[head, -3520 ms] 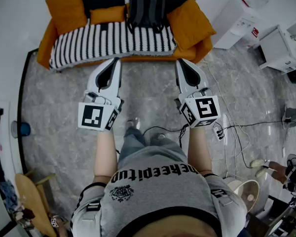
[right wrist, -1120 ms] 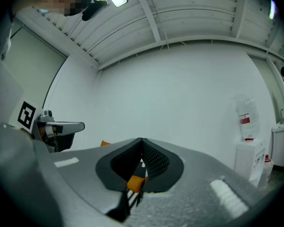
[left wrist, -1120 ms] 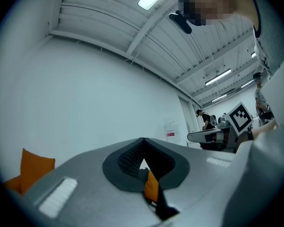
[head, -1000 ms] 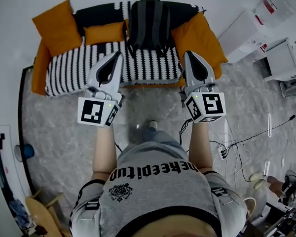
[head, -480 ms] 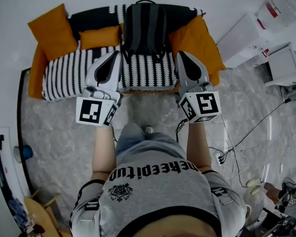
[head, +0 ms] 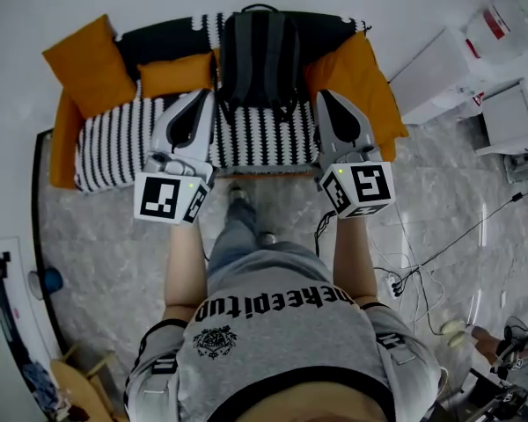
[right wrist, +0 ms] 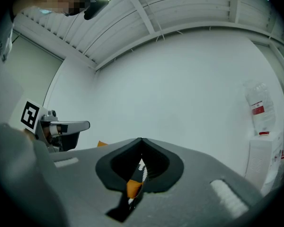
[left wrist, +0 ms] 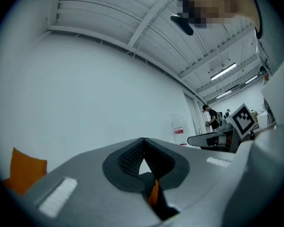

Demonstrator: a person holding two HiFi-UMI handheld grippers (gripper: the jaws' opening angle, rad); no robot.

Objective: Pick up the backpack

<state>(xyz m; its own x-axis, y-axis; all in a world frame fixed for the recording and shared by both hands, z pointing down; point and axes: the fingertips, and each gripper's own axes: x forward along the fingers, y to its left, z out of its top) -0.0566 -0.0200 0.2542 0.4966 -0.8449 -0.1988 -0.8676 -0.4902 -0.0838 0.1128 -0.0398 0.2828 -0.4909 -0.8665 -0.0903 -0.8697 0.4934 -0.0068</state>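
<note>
Left gripper (head: 206,96) and right gripper (head: 323,95) are hanging with jaws pinched together, gripping nothing, either side of the black backpack (head: 260,55). It is leaning upright at the sofa's (head: 123,139) back edge, centre, between orange cushions (head: 178,73).

Orange sofa (head: 62,143), striped blanket (head: 114,139) over its seat, dark backpack (head: 260,47) upright against its back, orange cushions (head: 88,55) either side
</note>
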